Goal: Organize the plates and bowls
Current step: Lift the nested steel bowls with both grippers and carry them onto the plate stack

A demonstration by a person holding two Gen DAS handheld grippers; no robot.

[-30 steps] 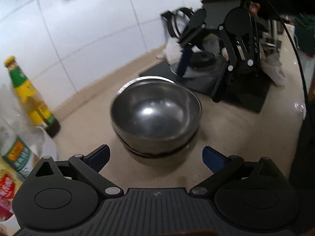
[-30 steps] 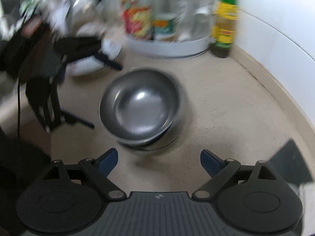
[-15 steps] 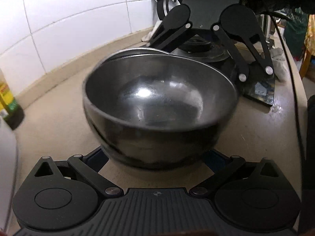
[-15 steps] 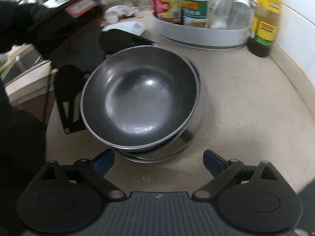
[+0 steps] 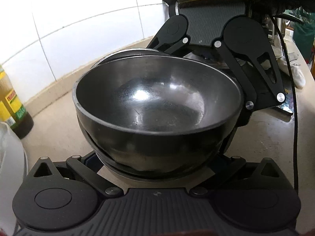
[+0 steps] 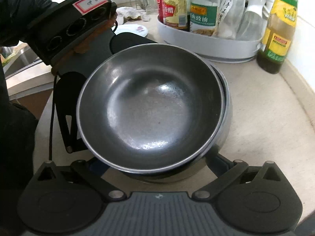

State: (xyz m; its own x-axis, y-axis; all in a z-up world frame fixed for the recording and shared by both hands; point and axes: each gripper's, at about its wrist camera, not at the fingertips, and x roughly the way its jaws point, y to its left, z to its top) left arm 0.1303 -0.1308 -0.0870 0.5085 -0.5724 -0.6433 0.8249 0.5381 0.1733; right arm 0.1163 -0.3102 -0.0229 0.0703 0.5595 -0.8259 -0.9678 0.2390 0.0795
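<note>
Squarely between both jaws, bowl stack (image 5: 157, 106)

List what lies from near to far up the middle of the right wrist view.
Right tool, stack of nested steel bowls on the beige counter, white oval tray, jars and packets standing in it.

home kitchen: tiled wall (image 5: 78, 15), condiment bottles (image 6: 198, 13) (stone counter (image 6: 265, 118))
</note>
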